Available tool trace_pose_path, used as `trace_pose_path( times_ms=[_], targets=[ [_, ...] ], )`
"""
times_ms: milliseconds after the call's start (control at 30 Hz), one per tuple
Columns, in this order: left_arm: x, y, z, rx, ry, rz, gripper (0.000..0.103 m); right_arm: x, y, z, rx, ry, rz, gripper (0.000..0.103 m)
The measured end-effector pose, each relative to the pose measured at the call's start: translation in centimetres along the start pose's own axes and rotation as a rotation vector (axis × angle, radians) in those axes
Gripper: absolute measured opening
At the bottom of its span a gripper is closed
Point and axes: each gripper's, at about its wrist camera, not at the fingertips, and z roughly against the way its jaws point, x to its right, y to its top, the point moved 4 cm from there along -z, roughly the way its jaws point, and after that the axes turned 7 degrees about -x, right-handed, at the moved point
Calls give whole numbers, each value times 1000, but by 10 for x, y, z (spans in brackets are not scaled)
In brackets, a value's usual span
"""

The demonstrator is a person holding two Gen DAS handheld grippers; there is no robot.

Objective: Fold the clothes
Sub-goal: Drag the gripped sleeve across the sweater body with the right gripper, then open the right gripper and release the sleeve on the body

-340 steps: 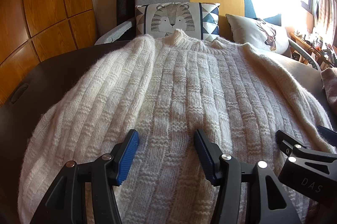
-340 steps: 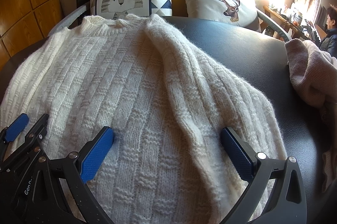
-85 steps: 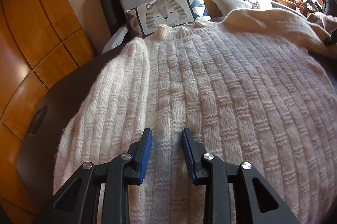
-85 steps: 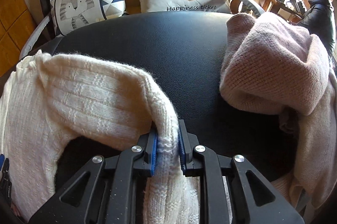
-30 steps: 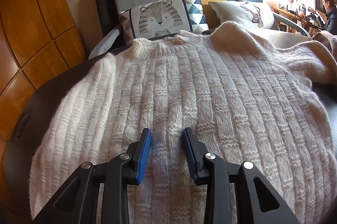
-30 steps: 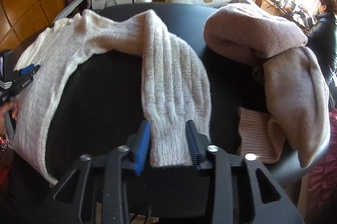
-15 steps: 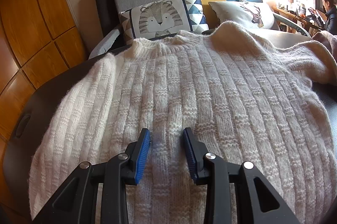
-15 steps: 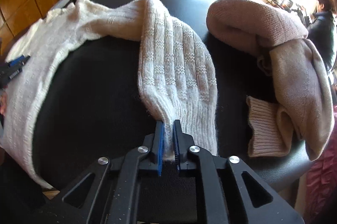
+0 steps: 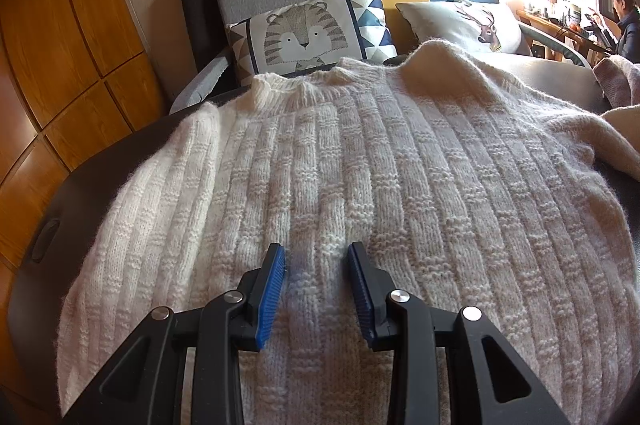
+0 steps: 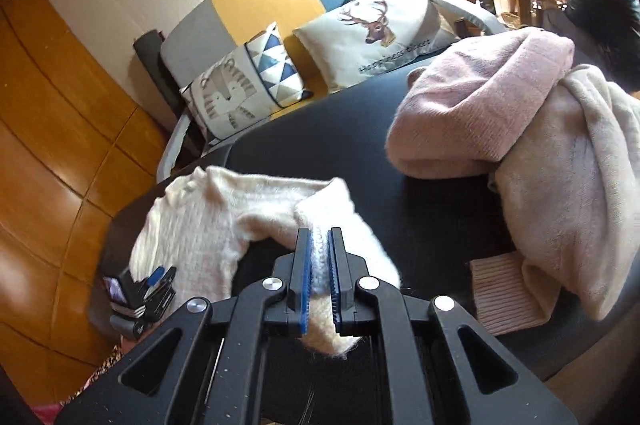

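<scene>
— Where's the cream sweater (image 9: 360,193)?

— Spread flat on the dark tabletop (image 10: 360,129), collar toward the sofa with the tiger cushion (image 9: 308,33). One sleeve (image 10: 344,225) is pulled out to the side.

— Who's got the sleeve?

— The right gripper (image 10: 319,277). Its blue fingers (image 10: 304,281) are pinched nearly together on the cuff end, and the knit is bunched between them and lifted off the tabletop.

— And the left gripper (image 9: 316,289)?

— Low over the sweater's lower body, fingers (image 9: 272,289) partly apart with a strip of knit showing between them. They grip nothing; whether the tips touch the wool, I can't tell.

— Anything else on there?

— A pink sweater (image 10: 480,105) heaped against a beige garment (image 10: 568,193) on the right side, apart from the sleeve.
</scene>
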Motion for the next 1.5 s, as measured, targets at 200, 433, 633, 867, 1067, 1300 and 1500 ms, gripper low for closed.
trace_pose_path(
  times_ms=[200,433,633,867,1067,1300,1500],
  targets=[
    [0,0,-1,1,4,-1,34,69,37,-32,-17,-229,-75,10],
    [2,1,0,5,27,-14,34,96,46,-37,86,-489,-85,17],
    [8,1,0,13,65,-36,34,12,17,-64,88,-442,277,17],
    [8,1,1,11,70,-40,34,10,-3,-149,-110,-393,221,17],
    [7,1,1,9,59,-33,34,18,-7,-167,-148,-413,222,17],
    [9,-1,2,12,84,-51,34,39,-10,-157,-127,-444,207,25],
    [11,-3,5,18,121,-80,34,36,-11,-146,-118,-419,174,28]
  ],
)
